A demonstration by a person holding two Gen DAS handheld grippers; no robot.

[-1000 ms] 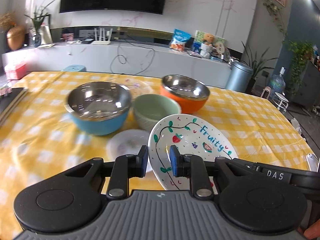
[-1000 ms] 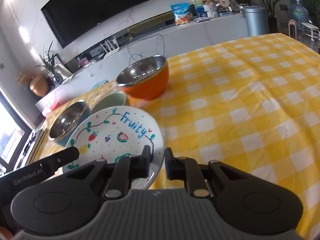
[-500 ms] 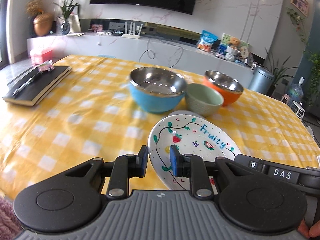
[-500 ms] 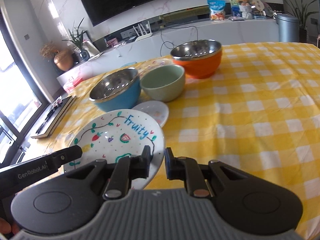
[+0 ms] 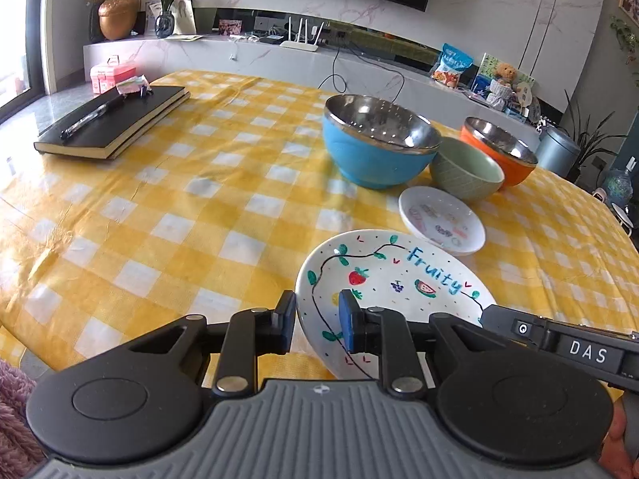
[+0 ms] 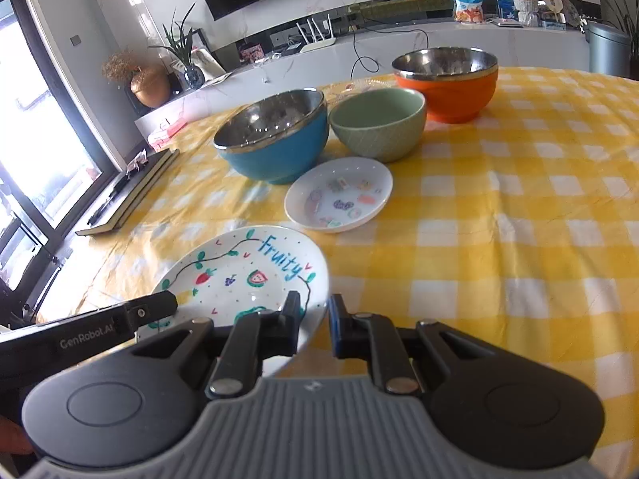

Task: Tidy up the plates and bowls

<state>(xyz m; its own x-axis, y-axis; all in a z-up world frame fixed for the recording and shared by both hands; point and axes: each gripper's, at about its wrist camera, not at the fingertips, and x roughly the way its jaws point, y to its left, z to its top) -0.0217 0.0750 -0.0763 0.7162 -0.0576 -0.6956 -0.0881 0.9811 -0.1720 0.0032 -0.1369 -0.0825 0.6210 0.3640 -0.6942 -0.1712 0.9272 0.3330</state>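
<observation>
Over the tablecloth [image 5: 167, 215], both your grippers, left [image 5: 317, 321] and right [image 6: 313, 325], clamp opposite rims of the Fruity plate [image 5: 383, 279].

Both cams sit low right behind their fingers, looking forward across the table [image 5: 167, 215]. Left one faces in from the left, right from the right, sharing the painted plate [image 5: 383, 275] [image 6: 243, 275] up close, bowls further back.

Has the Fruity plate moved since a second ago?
Yes. The Fruity plate, held in both claws, left and right, has pulled back toward the near table edge: it overlapped the green bowl before; now the small plate lies between.
</observation>
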